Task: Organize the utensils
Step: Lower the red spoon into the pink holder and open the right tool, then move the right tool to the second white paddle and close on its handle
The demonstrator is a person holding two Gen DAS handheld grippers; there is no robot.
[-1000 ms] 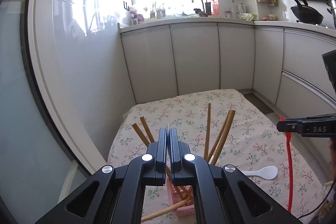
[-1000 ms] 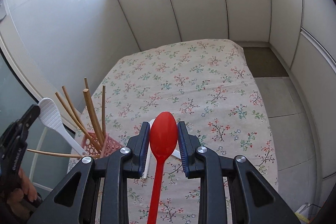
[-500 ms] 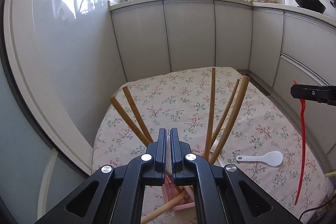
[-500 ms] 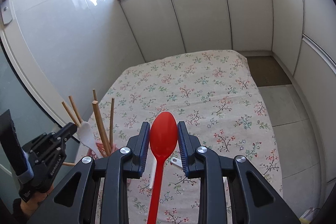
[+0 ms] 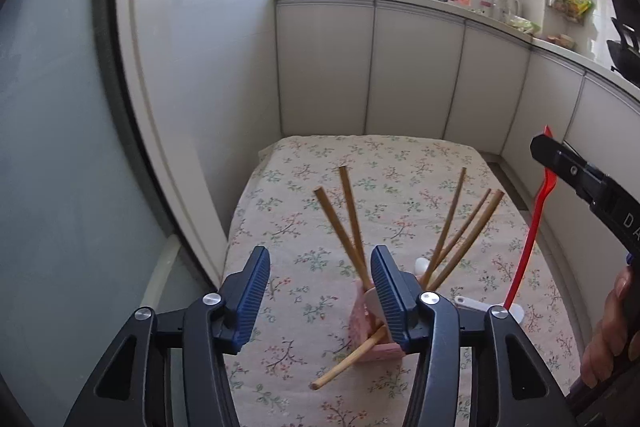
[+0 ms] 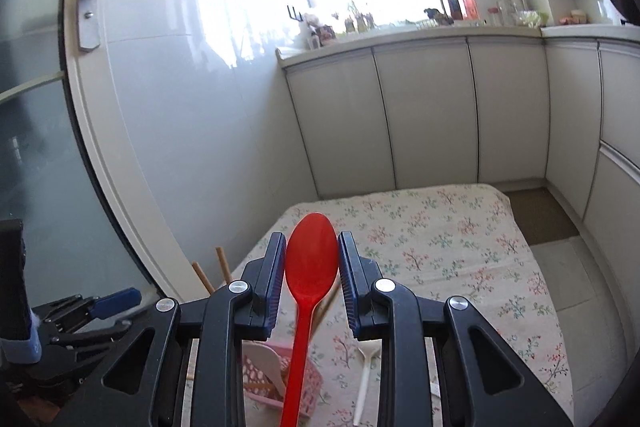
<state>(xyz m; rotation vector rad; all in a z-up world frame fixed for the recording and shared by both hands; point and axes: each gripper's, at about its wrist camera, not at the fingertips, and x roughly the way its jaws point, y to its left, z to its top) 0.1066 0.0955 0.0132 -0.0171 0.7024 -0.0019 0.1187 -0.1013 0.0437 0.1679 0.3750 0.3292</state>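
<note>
A: Right wrist view: the red spoon (image 6: 311,263) stands bowl-up between the jaws of the right gripper (image 6: 312,281), which are clamped on the bowl's edges; its handle hangs down over the pink holder (image 6: 286,381).

B: How will it handle?

A: It looks like thin plastic, so I'd judge it light, a little springy and smooth. Held by the curved bowl, it could pivot or slip. The flat handle just under the bowl would be a surer hold.

B: And the holder?

A: It sits on the flowered cloth of the bench (image 5: 304,311), with wooden chopsticks (image 5: 348,223) fanned out of it and a white spoon (image 6: 262,367) inside. It seems light too, so a nudge from the handle might tip it. One chopstick (image 5: 348,361) pokes out low at its side.

B: The left gripper (image 5: 318,291)?

A: Its jaws are wide apart and hold nothing, just above the holder. Another white spoon (image 6: 366,373) lies on the cloth just beside the holder.
</note>
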